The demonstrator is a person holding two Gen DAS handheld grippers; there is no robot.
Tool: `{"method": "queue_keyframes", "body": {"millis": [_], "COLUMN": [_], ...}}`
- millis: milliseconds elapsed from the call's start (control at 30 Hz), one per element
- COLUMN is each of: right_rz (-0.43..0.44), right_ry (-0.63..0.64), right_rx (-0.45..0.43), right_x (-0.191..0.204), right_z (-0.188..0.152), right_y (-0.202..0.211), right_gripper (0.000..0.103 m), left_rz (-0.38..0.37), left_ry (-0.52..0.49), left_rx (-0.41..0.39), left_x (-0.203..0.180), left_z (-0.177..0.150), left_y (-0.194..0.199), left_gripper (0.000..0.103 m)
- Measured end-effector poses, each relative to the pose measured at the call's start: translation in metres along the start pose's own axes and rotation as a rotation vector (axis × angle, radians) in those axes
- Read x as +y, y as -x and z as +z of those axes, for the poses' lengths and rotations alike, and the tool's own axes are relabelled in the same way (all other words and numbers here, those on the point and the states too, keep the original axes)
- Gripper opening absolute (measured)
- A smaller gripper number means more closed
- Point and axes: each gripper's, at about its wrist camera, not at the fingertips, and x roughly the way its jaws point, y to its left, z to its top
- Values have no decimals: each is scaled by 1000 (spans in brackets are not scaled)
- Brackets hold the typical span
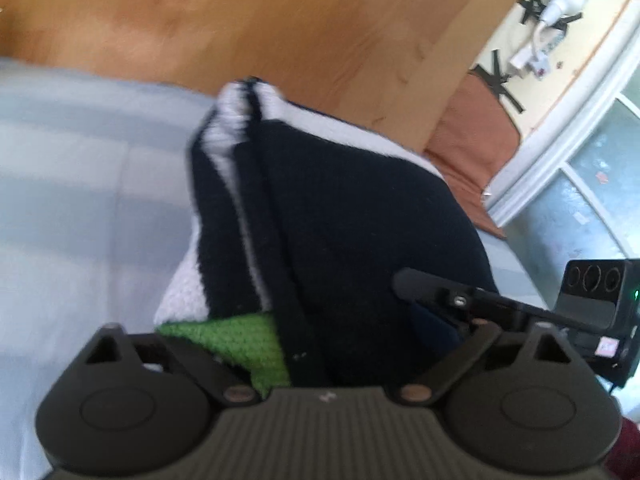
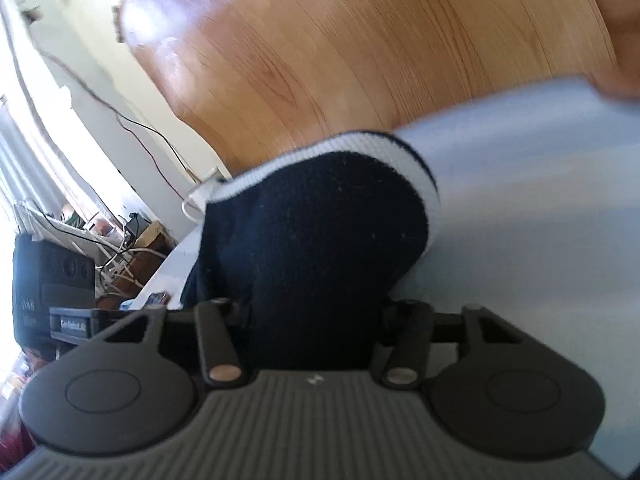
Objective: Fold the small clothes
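A small knit garment (image 1: 340, 220), dark navy with white stripes and a green patch, hangs bunched in front of the left wrist camera above a pale blue sheet (image 1: 80, 200). My left gripper (image 1: 304, 364) is shut on the garment; its fingertips are hidden under the cloth. In the right wrist view the same navy garment (image 2: 316, 232) with a white ribbed edge fills the middle. My right gripper (image 2: 316, 320) is shut on it, fingers buried in the fabric. The right gripper's body (image 1: 600, 304) shows at the right edge of the left wrist view.
A wooden headboard or panel (image 1: 260, 28) rises behind the sheet. An orange-brown cushion (image 1: 476, 140) lies at the right. A white window frame (image 1: 560, 152) and a taped lamp are beyond. Cables and clutter (image 2: 120, 248) sit on the left in the right wrist view.
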Motion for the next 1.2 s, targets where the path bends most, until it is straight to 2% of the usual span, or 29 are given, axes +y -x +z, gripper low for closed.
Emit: {"method": "queue_keyframes", "body": {"millis": [100, 233, 333, 400, 433, 467, 500, 600, 700, 767, 933, 1100, 1200], "right_rz": [-45, -125, -183, -223, -240, -252, -253, -261, -326, -353, -410, -424, -407], "right_ry": [56, 117, 155, 181, 158, 127, 118, 90, 100, 79, -4, -12, -26], "right_rx": [-81, -163, -150, -95, -67, -46, -57, -90, -117, -164, -281, -285, -271], "right_x": [-8, -36, -64, -82, -89, -92, -94, -95, -82, -78, -59, -38, -36], "right_z": [25, 64, 82, 81, 81, 81, 81, 74, 65, 57, 18, -6, -12], "right_y": [1, -16, -40, -57, -62, -62, -59, -44, -37, -25, 33, 51, 54], "right_gripper": [50, 50, 50, 54, 59, 60, 60, 73, 80, 85, 87, 87, 87], "left_rz": [14, 38, 85, 105, 140, 158, 158, 161, 144, 178, 202, 273, 295], "left_ry": [-31, -57, -54, -18, -13, -22, -25, -41, -66, -101, -134, -163, -140], "left_rx": [-24, -51, -47, -23, -17, -31, -54, -101, -100, -84, -100, -130, -128], "left_x": [-11, -20, -17, -8, -6, -6, -6, -10, -13, -14, -24, -36, -43], "left_z": [42, 91, 114, 120, 121, 120, 118, 108, 101, 95, 89, 69, 49], "left_y": [-23, -71, -112, -134, -143, -149, -150, -150, -151, -154, -156, -146, -129], "left_gripper": [83, 82, 81, 81, 81, 86, 90, 100, 103, 103, 103, 103, 103]}}
